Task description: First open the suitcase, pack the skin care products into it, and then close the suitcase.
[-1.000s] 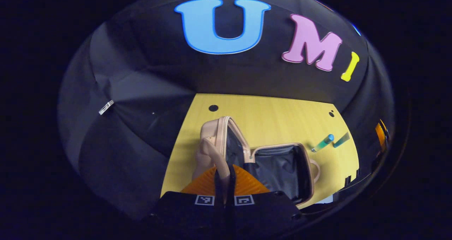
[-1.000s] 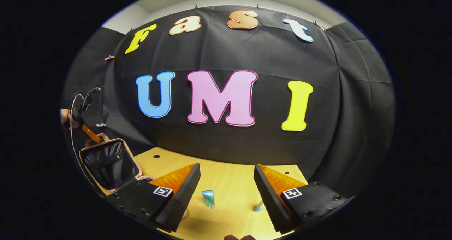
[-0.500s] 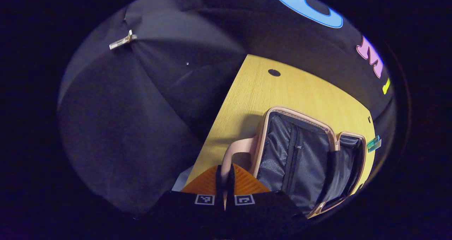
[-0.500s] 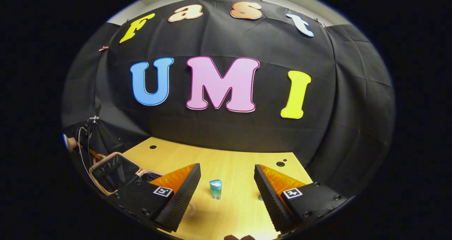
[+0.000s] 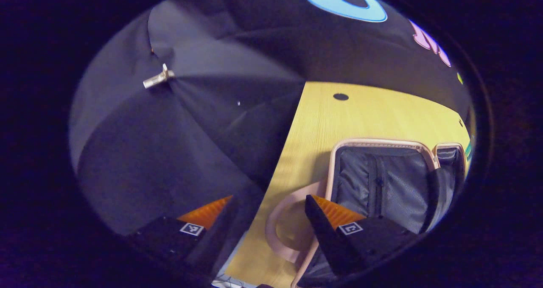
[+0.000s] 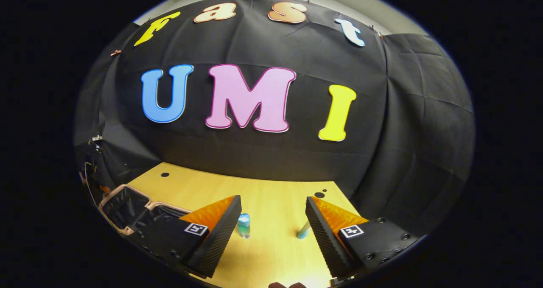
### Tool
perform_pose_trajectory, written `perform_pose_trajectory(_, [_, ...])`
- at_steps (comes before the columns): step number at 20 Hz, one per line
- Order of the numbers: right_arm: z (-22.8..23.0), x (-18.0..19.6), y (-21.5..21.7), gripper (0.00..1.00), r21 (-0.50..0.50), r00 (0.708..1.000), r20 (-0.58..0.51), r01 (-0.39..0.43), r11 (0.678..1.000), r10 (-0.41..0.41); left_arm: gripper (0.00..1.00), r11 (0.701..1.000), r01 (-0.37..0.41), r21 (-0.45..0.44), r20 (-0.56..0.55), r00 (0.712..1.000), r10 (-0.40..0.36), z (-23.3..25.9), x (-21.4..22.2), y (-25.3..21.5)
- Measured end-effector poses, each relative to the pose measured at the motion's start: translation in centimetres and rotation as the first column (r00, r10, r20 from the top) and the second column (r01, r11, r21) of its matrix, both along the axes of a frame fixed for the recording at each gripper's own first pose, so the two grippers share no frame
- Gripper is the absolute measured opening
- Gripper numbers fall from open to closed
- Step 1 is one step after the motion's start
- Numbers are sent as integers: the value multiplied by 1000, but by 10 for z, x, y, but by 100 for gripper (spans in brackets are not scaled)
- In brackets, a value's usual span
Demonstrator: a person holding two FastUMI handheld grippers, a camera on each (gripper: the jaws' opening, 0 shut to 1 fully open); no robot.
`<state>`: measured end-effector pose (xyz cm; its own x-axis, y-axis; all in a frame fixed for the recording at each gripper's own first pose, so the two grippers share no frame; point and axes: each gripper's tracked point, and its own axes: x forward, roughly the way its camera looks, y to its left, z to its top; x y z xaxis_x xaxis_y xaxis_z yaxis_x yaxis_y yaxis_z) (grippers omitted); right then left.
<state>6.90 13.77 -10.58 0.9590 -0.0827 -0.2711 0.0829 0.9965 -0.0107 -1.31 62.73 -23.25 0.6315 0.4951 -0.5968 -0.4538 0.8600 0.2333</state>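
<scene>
With the suitcase point(image 5: 382, 182) lying open on the table point(image 5: 365, 114), its dark lined halves spread flat, the opening step looks done. Beside the suitcase's loop handle point(image 5: 280, 224), the left gripper point(image 5: 271, 233) holds its jaws apart, gripping nothing. Right of the suitcase, two small skin care tubes point(image 6: 244, 225) rest on the table before the right gripper point(image 6: 271, 224), jaws also apart. They look light and slick; pinch one gently at mid-body.
</scene>
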Motion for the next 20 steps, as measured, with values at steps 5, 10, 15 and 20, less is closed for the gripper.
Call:
perform_pose_trajectory(5, [-9,11,-25,96,-25,1000,3,25,999,-25,98,985,166,39,320,932,-170,136,56,-132])
perform_pose_trajectory(10, [-12,25,-39,97,-15,1000,19,6,1000,-6,98,908,417,33,513,772,-374,217,108,-319])
perform_pose_trajectory(15, [-27,36,-47,96,-28,999,10,-33,999,33,98,780,623,53,494,662,-563,212,141,-472])
perform_pose_trajectory(20, [-54,46,-61,96,-24,998,-29,-57,998,56,98,700,713,-39,404,652,-641,155,155,-561])
